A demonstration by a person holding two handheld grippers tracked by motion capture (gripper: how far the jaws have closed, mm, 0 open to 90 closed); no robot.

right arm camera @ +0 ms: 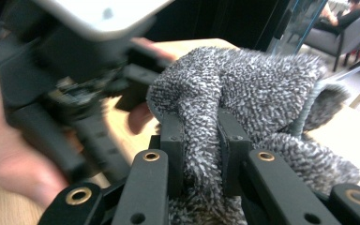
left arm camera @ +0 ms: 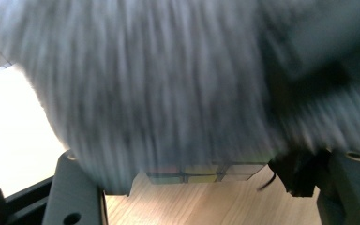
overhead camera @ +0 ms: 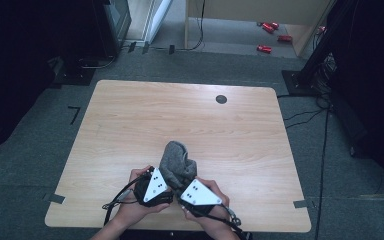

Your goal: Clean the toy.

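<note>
A grey fuzzy cloth (overhead camera: 176, 159) stands bunched up near the table's front edge, between both hands. My right gripper (right arm camera: 200, 126) is shut on a thick fold of the cloth (right arm camera: 258, 79); in the high view it (overhead camera: 182, 190) sits at the cloth's right base. My left gripper (overhead camera: 164, 179) is at the cloth's left base. In the left gripper view the blurred cloth (left arm camera: 159, 84) spans the gap between the jaws of my left gripper (left arm camera: 206, 161) and touches them. Coloured cube tiles (left arm camera: 201, 174) peek out under its lower edge.
The wooden table (overhead camera: 130, 115) has a dark round grommet (overhead camera: 221, 99) at the back right. Cables trail from both grippers over the front edge. Red items (overhead camera: 267, 27) lie on the floor beyond the table, and dark stands flank it.
</note>
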